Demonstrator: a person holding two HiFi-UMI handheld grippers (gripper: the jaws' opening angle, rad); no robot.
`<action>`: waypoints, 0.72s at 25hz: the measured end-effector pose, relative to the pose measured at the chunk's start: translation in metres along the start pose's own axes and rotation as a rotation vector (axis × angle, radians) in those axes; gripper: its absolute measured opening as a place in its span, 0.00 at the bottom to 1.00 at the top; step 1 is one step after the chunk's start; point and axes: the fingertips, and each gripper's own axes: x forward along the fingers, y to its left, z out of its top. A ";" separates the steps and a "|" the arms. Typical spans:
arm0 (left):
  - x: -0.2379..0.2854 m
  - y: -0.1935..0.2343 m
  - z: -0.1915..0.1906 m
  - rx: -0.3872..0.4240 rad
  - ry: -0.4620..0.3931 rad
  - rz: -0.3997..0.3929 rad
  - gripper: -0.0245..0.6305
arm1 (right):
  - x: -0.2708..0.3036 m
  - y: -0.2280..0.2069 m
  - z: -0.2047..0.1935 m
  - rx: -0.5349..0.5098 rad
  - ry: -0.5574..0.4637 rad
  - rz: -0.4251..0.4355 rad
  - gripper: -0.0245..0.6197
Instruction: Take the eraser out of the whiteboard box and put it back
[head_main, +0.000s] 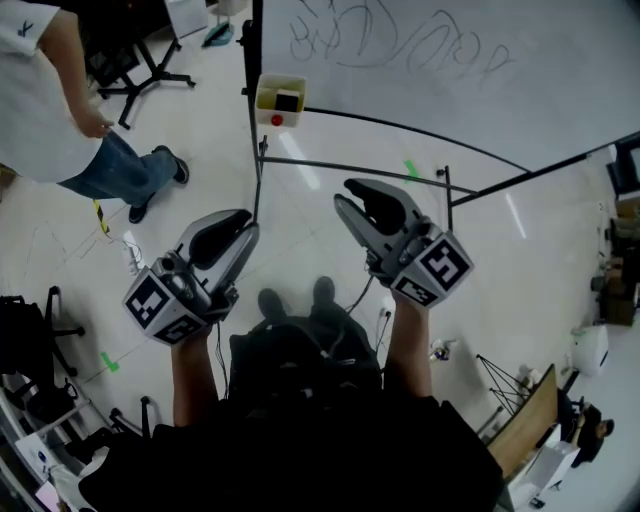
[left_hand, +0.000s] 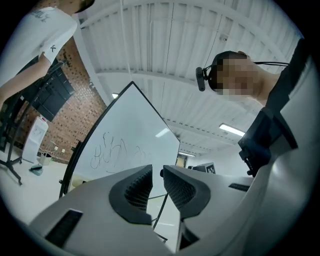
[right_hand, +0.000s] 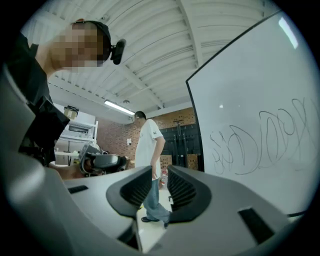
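Your left gripper (head_main: 246, 223) and right gripper (head_main: 348, 196) are slightly parted and empty, well apart from the box (head_main: 268, 112) holding the eraser (head_main: 288, 100), so nothing looks started.

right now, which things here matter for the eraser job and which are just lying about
For the job: whiteboard box, eraser inside it, whiteboard, left gripper and right gripper, both empty.
Just about: bystander in a white shirt, office chair, green tape mark.
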 end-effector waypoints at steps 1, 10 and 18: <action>0.000 -0.004 0.001 0.003 -0.006 -0.002 0.14 | -0.003 0.003 0.003 -0.004 -0.007 0.004 0.20; 0.024 -0.037 -0.008 0.018 -0.025 0.030 0.14 | -0.049 0.007 0.015 -0.011 -0.045 0.076 0.20; 0.066 -0.088 -0.041 0.025 0.007 0.073 0.14 | -0.114 -0.012 0.017 0.003 -0.078 0.151 0.20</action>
